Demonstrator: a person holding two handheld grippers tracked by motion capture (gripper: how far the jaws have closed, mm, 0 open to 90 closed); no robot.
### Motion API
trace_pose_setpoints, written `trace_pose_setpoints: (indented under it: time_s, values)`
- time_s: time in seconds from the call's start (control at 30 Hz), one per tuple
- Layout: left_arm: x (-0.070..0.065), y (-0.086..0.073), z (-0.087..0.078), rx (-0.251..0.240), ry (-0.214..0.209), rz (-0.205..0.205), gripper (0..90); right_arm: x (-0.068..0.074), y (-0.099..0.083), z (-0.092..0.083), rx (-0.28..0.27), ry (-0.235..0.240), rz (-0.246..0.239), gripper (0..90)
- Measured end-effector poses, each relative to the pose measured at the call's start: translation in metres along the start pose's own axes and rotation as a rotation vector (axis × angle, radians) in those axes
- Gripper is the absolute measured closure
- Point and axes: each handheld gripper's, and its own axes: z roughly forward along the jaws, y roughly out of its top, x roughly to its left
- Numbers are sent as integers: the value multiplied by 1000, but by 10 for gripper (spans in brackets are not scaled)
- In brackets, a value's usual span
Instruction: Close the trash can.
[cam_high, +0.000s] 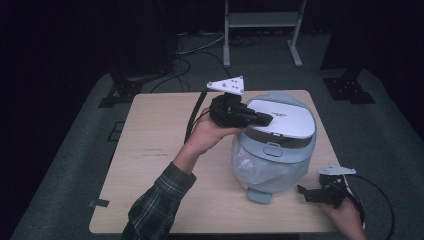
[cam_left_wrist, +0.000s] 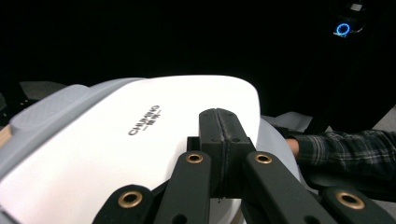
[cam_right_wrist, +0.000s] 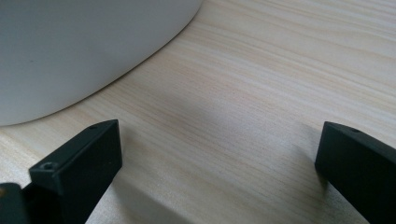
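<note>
High view: rounded, glossy white-lidded bin (cam_high: 272, 145)

The white lid (cam_left_wrist: 140, 154) of the grey bin (cam_high: 272, 165) has a dark word on it. It starts with "CHU", but the rest is too blurry to read. The bench (cam_high: 155, 150) has small dark marks, too tiny to read.
</note>
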Motion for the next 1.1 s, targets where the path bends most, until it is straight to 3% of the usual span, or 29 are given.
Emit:
trace_pose_setpoints:
  time_s: [0.4,0.6,0.87,0.93,1.0,1.1]
  values:
    - [-16,-2,13,62,5,20,896,0,0,0,-1,-2,1,0]
    - [-21,-5,23,99,-22,24,896,0,0,0,-1,-1,1,0]
    - [-21,-9,26,112,-33,-11,899,0,0,0,-1,-1,1,0]
    - [-20,-10,28,111,-54,-45,900,0,0,0,-1,-1,2,0]
    - [-22,-10,30,139,-40,-39,900,0,0,0,-1,-1,1,0]
    - [-24,-9,31,140,-22,-30,900,0,0,0,0,-1,1,0]
